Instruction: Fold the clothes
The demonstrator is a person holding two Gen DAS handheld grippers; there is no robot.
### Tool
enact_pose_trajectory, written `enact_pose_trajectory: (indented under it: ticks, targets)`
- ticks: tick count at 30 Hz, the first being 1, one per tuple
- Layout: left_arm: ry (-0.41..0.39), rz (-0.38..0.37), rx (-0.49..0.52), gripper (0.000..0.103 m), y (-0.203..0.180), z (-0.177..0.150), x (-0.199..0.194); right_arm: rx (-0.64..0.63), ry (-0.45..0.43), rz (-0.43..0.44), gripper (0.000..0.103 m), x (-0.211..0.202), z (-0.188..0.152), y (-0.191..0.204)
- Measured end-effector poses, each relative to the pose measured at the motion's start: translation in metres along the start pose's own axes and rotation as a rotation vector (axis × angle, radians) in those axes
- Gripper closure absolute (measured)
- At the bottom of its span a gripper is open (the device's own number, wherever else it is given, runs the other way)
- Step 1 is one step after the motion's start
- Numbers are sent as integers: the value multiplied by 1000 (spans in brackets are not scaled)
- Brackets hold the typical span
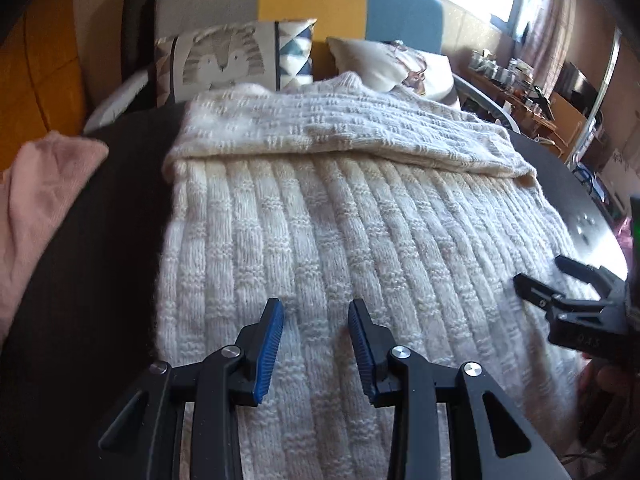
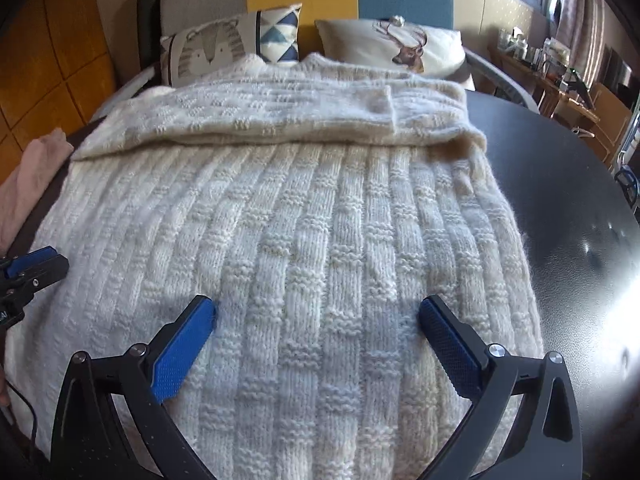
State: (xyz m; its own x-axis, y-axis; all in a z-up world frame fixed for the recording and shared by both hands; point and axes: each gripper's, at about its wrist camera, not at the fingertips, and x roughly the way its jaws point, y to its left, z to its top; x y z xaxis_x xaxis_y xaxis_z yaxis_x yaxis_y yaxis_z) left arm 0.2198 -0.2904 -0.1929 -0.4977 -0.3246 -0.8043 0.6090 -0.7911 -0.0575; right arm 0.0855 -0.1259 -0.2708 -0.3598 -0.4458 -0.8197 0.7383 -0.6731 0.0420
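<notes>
Your cream sweater (image 2: 304,216) lies flat on the dark table (image 2: 560,208), sleeves folded across its far end. Your left gripper (image 1: 316,312) hovers over its near part, fingers apart on nothing; your right gripper (image 2: 318,312) is spread wider. Only the left view shows much of the pink cloth (image 1: 36,216), cut off at the edge.

sweater (image 2: 304,240): cream, ribbed knit with small checked bands
table (image 2: 560,216): black, glossy
cloth (image 1: 44,208) left of sweater: pale pink
cushion (image 2: 236,40) behind sweater: grey lion print, blue and white triangles
pillow (image 2: 396,46) behind sweater: cream, brown deer
gripper pads (image 2: 182,354): blue, dotted
</notes>
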Motion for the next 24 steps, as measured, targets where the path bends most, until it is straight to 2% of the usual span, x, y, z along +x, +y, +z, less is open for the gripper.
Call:
enact_pose_trajectory:
  ticks: [2, 5, 10, 16, 22, 24]
  targets:
    - [-32, 21, 38, 68, -5, -5, 0, 0, -4, -6, 0, -1, 0, 1]
    - [-69, 19, 45, 68, -4, -10, 0, 5, -14, -3, 0, -3, -2, 0]
    - [-78, -53, -8, 68, 9, -11, -1, 7, -25, -11, 0, -5, -4, 0]
    - [-84, -53, 30, 68, 9, -14, -1, 10, -20, -19, 0, -1, -1, 2]
    - [-93, -65, 14, 68, 21, -19, -4, 15, -24, -25, 0, -3, -2, 5]
    - [-84, -44, 12, 68, 20, -17, -6, 13, -26, -25, 0, -2, -1, 4]
